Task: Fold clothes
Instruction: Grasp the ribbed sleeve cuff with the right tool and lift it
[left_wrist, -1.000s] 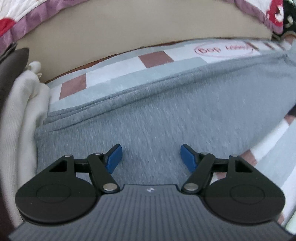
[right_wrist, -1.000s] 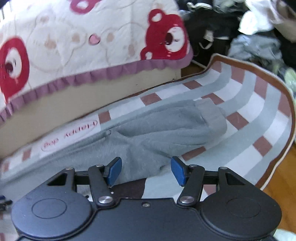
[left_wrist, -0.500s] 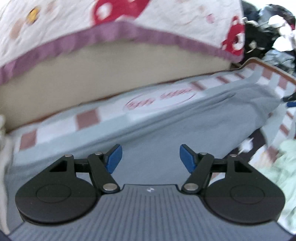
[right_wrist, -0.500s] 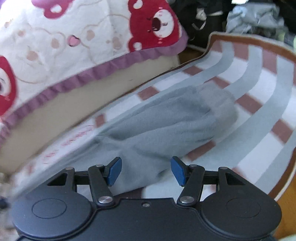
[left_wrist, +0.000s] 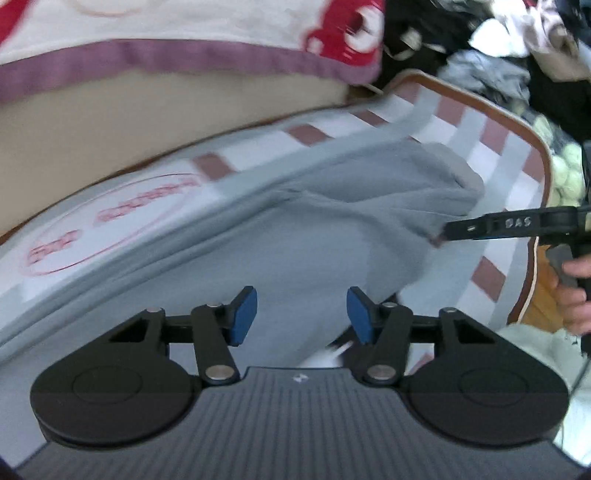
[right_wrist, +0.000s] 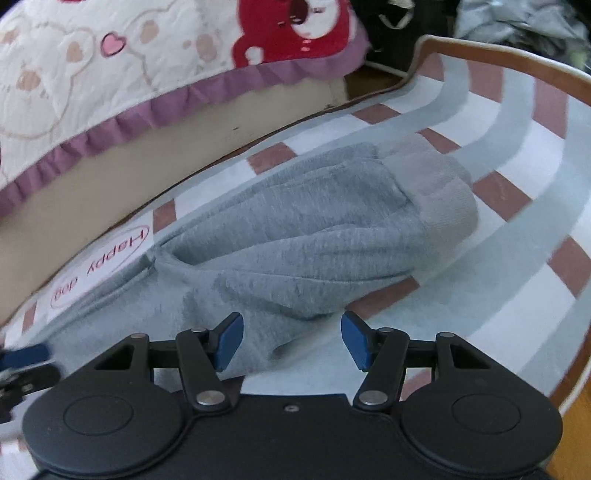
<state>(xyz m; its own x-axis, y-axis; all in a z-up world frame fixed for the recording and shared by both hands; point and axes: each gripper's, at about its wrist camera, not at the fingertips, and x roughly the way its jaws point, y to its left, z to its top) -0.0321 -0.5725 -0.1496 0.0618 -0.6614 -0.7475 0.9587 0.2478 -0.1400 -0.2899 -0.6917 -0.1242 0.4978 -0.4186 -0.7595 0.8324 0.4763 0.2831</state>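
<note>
A grey sweatshirt (left_wrist: 332, 206) lies flat on a striped rug (left_wrist: 480, 147), its sleeve (right_wrist: 295, 236) bunched up and ending in a ribbed cuff (right_wrist: 436, 192). My left gripper (left_wrist: 301, 315) hovers over the body of the sweatshirt near the armpit. Its jaws are closing, and the blue pads stand apart with no cloth pinched between them. My right gripper (right_wrist: 291, 339) stands open just above the near edge of the sleeve, holding nothing. Seen from the left wrist, the right gripper (left_wrist: 448, 230) reaches in from the right at the sleeve's edge. One blue pad of the left gripper (right_wrist: 26, 356) shows at the far left of the right wrist view.
A bed with a bear-print quilt (right_wrist: 110, 74) and purple frill runs along the far side of the rug. A heap of loose clothes (left_wrist: 487, 70) lies at the back right. A pale garment (left_wrist: 535, 347) and wood floor (right_wrist: 576, 424) lie past the rug's brown border. A hand (left_wrist: 576, 288) grips the right tool.
My left gripper has swept right along the sweatshirt, away from the cream folded clothes to the sleeve end, and its jaws have narrowed. My right gripper has sunk closer to the sleeve.
</note>
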